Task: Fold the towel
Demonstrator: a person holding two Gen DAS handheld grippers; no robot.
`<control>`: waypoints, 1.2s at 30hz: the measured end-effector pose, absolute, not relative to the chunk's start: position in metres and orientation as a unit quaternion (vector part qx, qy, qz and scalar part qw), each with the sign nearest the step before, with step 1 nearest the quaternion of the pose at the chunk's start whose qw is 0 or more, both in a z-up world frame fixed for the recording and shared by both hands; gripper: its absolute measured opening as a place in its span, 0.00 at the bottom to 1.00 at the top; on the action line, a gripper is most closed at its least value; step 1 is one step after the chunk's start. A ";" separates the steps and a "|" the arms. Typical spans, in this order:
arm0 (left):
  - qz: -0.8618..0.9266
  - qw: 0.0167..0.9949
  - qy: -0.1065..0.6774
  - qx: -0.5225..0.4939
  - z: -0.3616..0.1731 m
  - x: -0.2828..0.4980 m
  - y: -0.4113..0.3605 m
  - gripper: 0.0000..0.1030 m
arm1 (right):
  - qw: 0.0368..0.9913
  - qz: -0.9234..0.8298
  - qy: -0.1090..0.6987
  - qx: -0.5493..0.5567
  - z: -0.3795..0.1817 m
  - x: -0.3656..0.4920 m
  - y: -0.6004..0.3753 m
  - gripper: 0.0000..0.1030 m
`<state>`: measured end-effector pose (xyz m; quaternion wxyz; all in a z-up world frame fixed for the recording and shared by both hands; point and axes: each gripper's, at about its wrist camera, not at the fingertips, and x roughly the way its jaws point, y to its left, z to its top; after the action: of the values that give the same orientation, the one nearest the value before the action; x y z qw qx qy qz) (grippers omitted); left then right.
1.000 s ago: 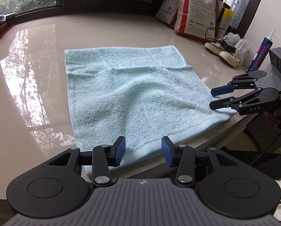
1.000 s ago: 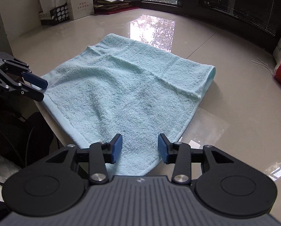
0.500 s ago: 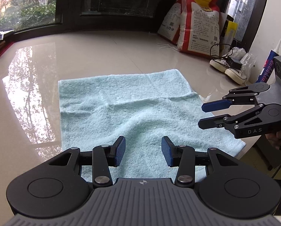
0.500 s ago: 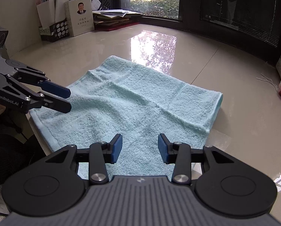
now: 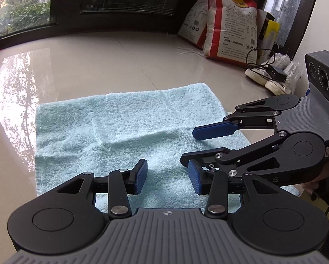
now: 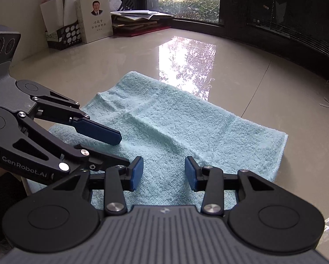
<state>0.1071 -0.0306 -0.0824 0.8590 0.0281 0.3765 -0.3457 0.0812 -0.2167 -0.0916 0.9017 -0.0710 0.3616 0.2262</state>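
A light blue terry towel (image 5: 120,136) lies spread flat on the glossy beige tabletop (image 5: 76,66), with a low ridge wrinkling across its middle. Both tools hover over its near half, side by side and close together.

The left hand-held gripper (image 5: 167,177) points down at the cloth with its 2 blue pads spread apart; only bare towel shows in the gap, and nothing is pinched. Just to its right, the right hand-held gripper (image 5: 205,148) reaches in over the towel's right portion, its 2 fingers also parted and empty, one blue pad above the other from this angle. Its lower finger crosses right in front of the left tool's right pad.

From the right wrist view, the right hand-held gripper (image 6: 163,172) has the towel (image 6: 186,127) directly ahead and beneath it, while the left hand-held gripper (image 6: 120,149) comes in from its left.

Beyond the towel's far right corner stand printed sacks (image 5: 226,22), with a pair of white sneakers (image 5: 268,79) and a black adapter with cable (image 5: 274,72) on top of them. Far to the left, past the towel, a white book (image 6: 95,19) leans beside a dotted file box (image 6: 63,35) and stacked papers (image 6: 138,19).
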 end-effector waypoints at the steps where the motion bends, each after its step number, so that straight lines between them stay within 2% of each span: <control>1: -0.345 0.859 0.378 0.030 -0.084 0.107 -0.030 0.43 | 0.900 0.227 0.364 -0.072 -0.094 0.082 -0.216 0.41; 36: -0.309 0.869 0.386 0.030 -0.082 0.060 0.037 0.44 | 0.899 0.196 0.383 -0.083 -0.094 0.026 -0.247 0.46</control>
<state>0.0600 0.0368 -0.0822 0.8687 0.0298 0.3861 -0.3090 0.0256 -0.2469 -0.0937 0.8990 -0.0832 0.3829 0.1956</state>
